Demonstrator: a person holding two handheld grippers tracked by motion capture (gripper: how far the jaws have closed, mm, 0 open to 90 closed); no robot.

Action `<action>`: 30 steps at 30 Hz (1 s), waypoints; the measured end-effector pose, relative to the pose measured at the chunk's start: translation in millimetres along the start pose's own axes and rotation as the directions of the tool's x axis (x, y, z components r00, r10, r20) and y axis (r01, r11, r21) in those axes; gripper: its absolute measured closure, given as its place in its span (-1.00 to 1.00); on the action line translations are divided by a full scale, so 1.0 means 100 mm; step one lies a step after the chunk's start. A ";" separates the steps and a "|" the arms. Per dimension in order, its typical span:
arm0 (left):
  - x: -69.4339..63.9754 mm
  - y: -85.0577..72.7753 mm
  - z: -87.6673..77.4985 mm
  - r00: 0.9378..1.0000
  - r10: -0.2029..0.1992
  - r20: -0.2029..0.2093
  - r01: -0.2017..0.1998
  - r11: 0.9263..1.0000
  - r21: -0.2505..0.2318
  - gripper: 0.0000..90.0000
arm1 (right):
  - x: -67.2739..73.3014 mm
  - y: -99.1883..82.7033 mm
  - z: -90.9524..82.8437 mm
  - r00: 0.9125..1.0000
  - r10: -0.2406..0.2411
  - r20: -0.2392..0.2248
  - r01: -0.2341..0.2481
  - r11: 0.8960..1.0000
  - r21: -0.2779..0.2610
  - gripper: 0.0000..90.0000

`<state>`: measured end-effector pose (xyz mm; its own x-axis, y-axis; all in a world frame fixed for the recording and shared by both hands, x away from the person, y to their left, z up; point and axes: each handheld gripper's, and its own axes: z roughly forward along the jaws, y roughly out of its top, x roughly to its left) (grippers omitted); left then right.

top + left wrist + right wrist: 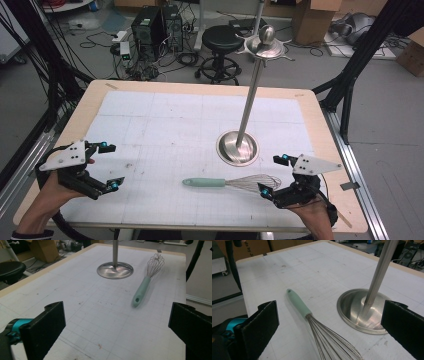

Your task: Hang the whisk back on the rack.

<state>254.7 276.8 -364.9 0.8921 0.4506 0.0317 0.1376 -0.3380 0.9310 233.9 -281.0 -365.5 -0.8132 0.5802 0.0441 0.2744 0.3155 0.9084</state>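
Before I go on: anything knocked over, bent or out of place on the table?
Nothing stands out. The whisk lies flat on the mat, wires intact, apart from the stand's base. The stand is upright. The left gripper and right gripper are both open and hold nothing.

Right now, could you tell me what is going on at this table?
A person holds a gripper in each hand over a gridded mat. The right gripper, jaws open, sits right by the wire end of a mint-handled whisk lying flat, not gripping it. The left gripper waits open, apart. A steel stand rises upright behind the whisk.
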 end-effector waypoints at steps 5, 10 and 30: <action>0.01 0.00 -0.01 1.000 -0.005 -0.001 0.005 1.000 -0.010 -0.96 | 0.02 0.04 0.02 1.000 -0.009 -0.008 0.009 1.000 0.002 -0.99; -0.01 0.00 -0.02 1.000 -0.013 0.002 0.013 1.000 -0.026 -0.96 | 0.02 0.09 0.06 0.999 -0.031 -0.022 0.031 0.999 0.006 -0.99; 0.03 0.02 -0.05 1.000 -0.016 0.001 0.016 1.000 -0.022 -0.96 | 0.08 0.41 0.51 0.975 -0.164 -0.150 0.191 0.964 0.185 -0.99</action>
<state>255.3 281.3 -361.5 0.8904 0.4549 0.0166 0.1420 -0.3124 0.9393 264.6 -224.8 -349.1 -0.9150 0.4012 -0.0438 0.2044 0.5542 0.8069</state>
